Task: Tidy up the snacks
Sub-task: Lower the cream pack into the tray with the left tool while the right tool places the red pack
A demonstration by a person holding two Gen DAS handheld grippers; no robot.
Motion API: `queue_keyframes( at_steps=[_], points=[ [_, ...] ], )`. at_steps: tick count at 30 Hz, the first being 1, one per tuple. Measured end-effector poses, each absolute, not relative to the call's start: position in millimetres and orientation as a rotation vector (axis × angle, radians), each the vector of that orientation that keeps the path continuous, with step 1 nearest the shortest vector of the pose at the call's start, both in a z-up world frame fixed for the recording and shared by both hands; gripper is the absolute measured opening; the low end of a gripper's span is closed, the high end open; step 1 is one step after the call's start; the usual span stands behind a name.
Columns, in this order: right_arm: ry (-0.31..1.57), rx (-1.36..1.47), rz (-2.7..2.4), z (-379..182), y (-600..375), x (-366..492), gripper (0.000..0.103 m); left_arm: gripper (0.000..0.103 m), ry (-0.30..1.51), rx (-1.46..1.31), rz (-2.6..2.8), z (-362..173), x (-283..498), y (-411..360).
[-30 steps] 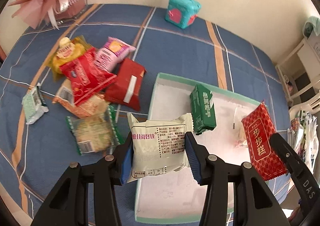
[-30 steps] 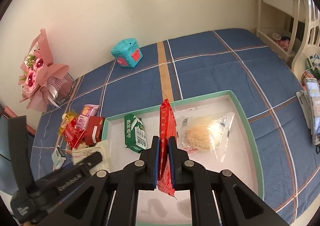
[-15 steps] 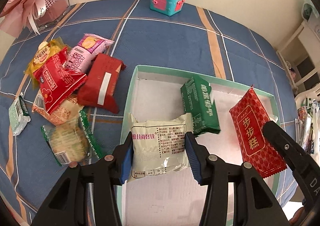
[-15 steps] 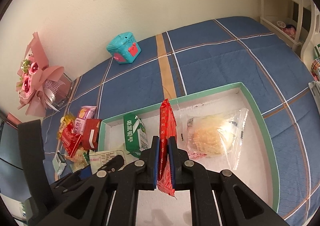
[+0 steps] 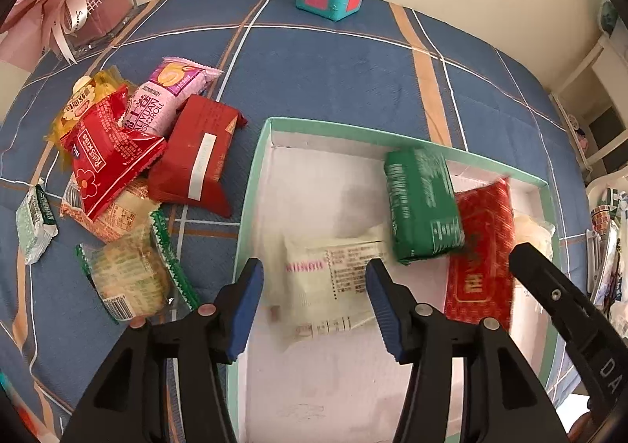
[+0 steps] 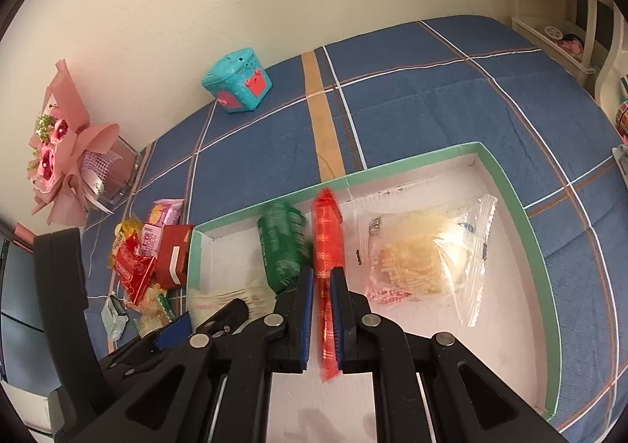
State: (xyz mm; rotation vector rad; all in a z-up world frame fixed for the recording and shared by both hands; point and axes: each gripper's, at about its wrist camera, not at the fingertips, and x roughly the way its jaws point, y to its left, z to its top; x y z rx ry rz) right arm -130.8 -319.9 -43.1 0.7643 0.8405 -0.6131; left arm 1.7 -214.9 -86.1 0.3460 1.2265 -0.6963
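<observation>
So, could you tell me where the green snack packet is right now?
The green snack packet lies inside the white tray, near its far wall, between the cream packet and the red packet.

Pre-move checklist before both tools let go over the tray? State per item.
1. Left tool released: its jaws have just been opening and the pads stand clear of the cream packet. Ok.
2. Cream packet over the tray: it is blurred, inside the left wall; whether it rests on the floor, cannot tell.
3. Right tool grip: shut on the red packet, held edge-up. Ok.
4. Drop spot for the red packet: a narrow gap between the green packet and the clear-bagged pastry. Cannot tell if it fits.
5. Loose snack pile remains outside the tray. Not ok.
</observation>
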Motion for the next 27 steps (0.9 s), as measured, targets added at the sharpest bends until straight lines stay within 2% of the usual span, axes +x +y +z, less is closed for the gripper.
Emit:
queue_keyframes(
  at_steps=[3,19,21,25,27],
  points=[
    [0.836,0.777,-0.619,-43,-321,-132,0.010,0.061,1.229,0.345,-0.699,-85,1,-214],
    [0.932,0.680,-0.676,-39,-310,-127,0.010,0.063,1.222,0.402,-0.677,-60,-2,-201],
    [0.954,0.649,-0.683,-38,-306,-125,0.011,0.068,1.212,0.404,-0.666,-55,0,-196],
    [0.990,0.615,-0.686,-39,-300,-122,0.015,0.071,1.194,0.413,-0.622,-50,6,-186],
    [1.009,0.605,-0.683,-41,-297,-121,0.017,0.077,1.186,0.418,-0.584,-50,11,-179]
  ],
)
